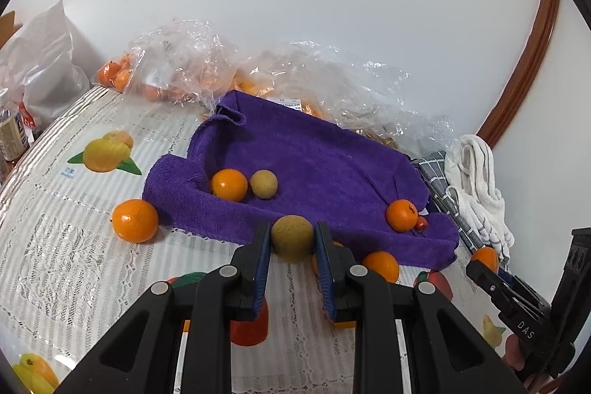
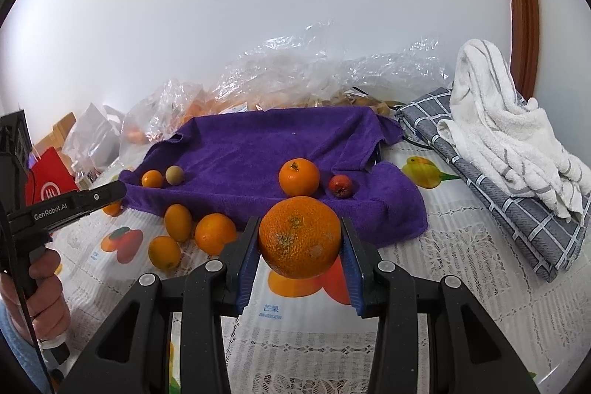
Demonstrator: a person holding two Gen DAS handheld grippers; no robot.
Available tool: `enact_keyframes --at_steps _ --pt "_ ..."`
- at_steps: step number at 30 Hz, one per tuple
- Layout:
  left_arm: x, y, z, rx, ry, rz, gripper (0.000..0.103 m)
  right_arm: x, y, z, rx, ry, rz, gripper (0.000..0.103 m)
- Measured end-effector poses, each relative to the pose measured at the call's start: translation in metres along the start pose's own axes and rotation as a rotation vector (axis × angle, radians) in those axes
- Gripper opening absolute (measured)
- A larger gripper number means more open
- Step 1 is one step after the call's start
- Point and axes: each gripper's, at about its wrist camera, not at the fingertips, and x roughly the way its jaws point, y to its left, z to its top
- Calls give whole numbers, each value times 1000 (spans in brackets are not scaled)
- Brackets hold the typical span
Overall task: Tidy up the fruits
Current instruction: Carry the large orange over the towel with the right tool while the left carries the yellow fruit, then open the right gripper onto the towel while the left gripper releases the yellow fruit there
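Left wrist view first: the left gripper (image 1: 291, 239) has its blue pads squeezed in tight on a small brownish-yellow round fruit (image 1: 292, 238), one pad pressing each flank, right at the near edge of the purple towel (image 1: 314, 150). Beyond it on the towel sit a small orange (image 1: 229, 184) and a second brownish fruit (image 1: 263, 184), just beside each other, and further right another orange (image 1: 402, 215) with a little red fruit (image 1: 421, 222) touching it. One more orange (image 1: 135, 220) rests on the lace tablecloth (image 1: 74, 246), just off the towel's left edge.

Over to the right wrist view — the right gripper (image 2: 300, 239) is clamped on a large mottled orange (image 2: 300, 236), jaws set moderately wide with the pads against its sides. The fruit looks lifted clear of the tablecloth, near the towel's front edge. Left of it, three loose citrus cluster on the cloth: a round one (image 2: 215, 233) and two more oval ones (image 2: 178, 222) (image 2: 164, 252). At the far left, a hand (image 2: 46, 290) grips the other gripper's handle.

Behind the towel lie crinkled clear plastic bags (image 2: 295, 72) holding more orange fruit. A grey checked cloth (image 2: 517, 209) with a white towel (image 2: 509, 135) piled on it lies to the right.
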Motion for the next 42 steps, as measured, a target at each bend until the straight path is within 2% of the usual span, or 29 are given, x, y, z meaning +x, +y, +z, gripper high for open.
enact_keyframes --at_steps 8,13,15,18,22,25,31,35,40,42 --pt "-1 0 1 10 -13 25 23 7 1 -1 2 22 19 41" --pt "-2 -2 6 41 -4 52 23 9 3 5 0 35 -17 41" --pt "-4 1 12 25 1 41 23 9 3 10 -4 41 -19 41" --pt "-7 4 23 24 15 64 23 6 4 19 -13 34 -33 41" --pt "-10 10 40 20 56 36 23 1 3 35 -11 20 -37 41" --pt "-10 11 54 40 58 57 23 4 4 52 -14 24 -59 41" --pt "7 10 79 7 76 69 23 33 -1 81 -1 32 -45 41" --pt "27 3 92 24 77 109 23 62 -7 97 21 53 -29 41" --pt "56 0 103 28 84 136 23 107 -18 106 55 144 -11 41" --pt "71 2 105 26 92 147 23 124 -21 105 60 178 -30 41"
